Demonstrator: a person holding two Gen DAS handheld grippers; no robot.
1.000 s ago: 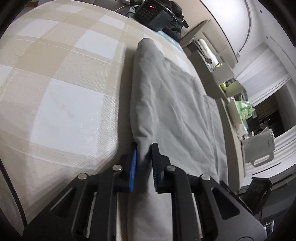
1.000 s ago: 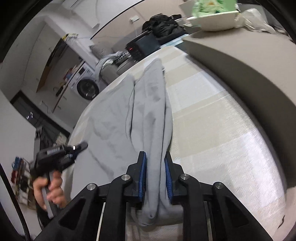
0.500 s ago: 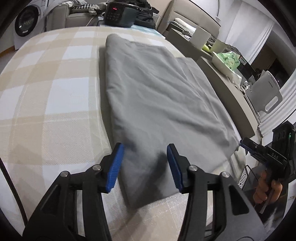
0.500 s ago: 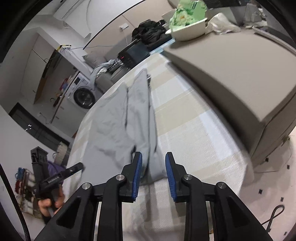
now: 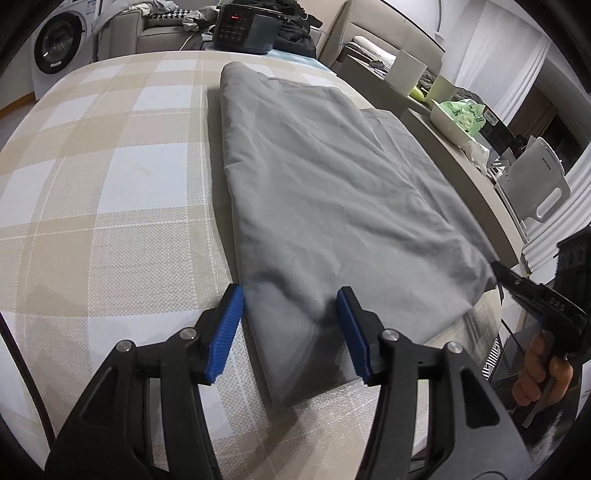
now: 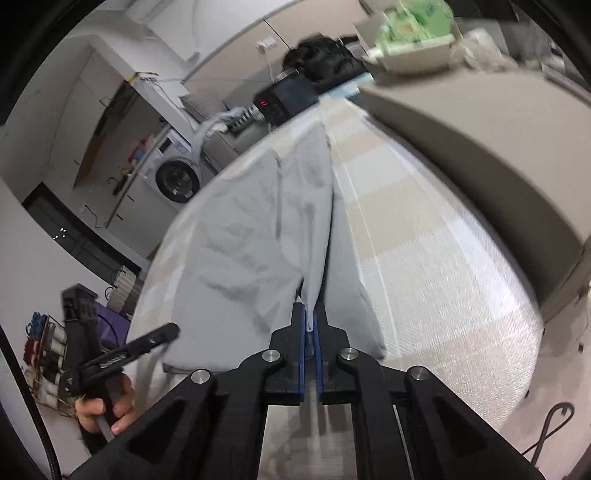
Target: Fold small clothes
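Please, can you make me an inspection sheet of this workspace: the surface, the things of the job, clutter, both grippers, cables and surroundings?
Surface: checked beige and white cloth covering the table.
Job's things: grey garment, folded lengthwise, lying flat.
Clutter: black device with red display at the far edge.
Grippers: left gripper open, jaws just opened, astride the garment's near corner without pressing; right gripper shut on a fold of the garment, having just closed.
Cables: black cable on the floor, bottom right of the right wrist view.
Surroundings: washing machine, beige counter with a white tub of green packets.
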